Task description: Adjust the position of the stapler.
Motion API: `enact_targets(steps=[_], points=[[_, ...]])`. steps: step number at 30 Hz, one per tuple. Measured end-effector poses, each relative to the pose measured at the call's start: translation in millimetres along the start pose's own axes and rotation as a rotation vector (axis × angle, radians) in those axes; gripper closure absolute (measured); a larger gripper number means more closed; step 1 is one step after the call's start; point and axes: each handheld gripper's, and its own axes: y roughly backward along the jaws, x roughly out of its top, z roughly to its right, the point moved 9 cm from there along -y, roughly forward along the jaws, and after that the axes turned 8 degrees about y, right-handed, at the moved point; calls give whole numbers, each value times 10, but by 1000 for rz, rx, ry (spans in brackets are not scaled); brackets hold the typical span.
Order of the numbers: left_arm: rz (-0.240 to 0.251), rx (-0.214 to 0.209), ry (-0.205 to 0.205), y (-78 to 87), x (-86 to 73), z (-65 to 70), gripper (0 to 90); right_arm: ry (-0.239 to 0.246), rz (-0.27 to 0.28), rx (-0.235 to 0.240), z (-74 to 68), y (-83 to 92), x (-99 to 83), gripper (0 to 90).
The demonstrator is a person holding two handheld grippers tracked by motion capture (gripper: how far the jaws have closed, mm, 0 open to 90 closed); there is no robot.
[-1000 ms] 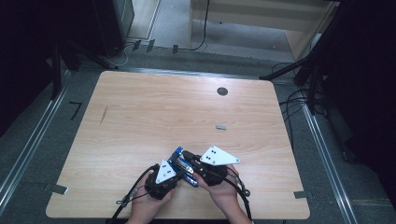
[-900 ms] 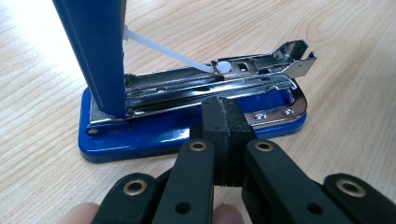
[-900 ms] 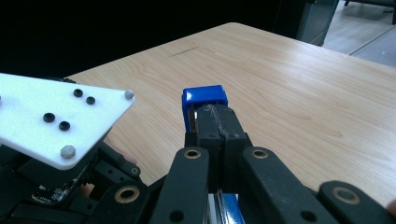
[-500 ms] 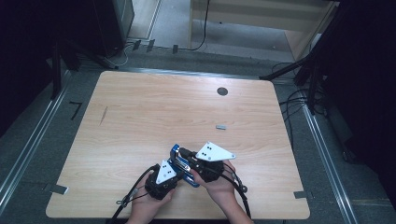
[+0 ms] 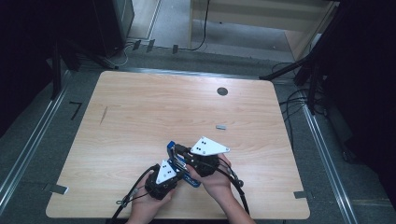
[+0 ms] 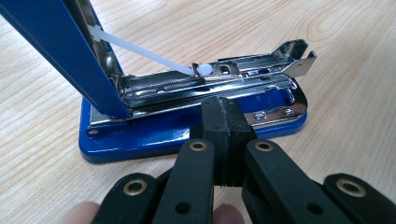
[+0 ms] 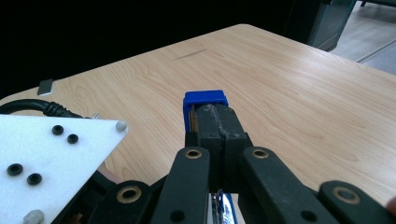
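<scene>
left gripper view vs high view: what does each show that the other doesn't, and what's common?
Left gripper view alone: the open blue stapler's chrome staple channel with its white pusher rod, and the left claw shut with nothing between its pads.

High view alone: the whole table, a dark round spot, a small grey piece, both hands and the right claw.

Shared: the stapler and the wood tabletop.

no readable text, labels, brands or numbers on anything in view
</scene>
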Motion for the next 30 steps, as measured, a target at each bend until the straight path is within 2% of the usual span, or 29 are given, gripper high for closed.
enact_targets(steps=[5, 8, 11, 23, 30], points=[[-1, 0, -2, -1, 0, -2, 900, 4, -33, 8, -4, -65, -65, 900], [-1, 1, -3, -1, 1, -3, 900, 31, -60, 2, -38, -147, -129, 900], [-1, 1, -2, -1, 0, -2, 900, 4, -52, 14, -28, -183, -129, 900], [-3, 5, -5, 0, 0, -4, 900, -8, -79, 52, -11, -315, -145, 900], [-2, 7, -4, 0, 0, -4, 900, -7, -93, 56, -16, -398, -136, 900]])
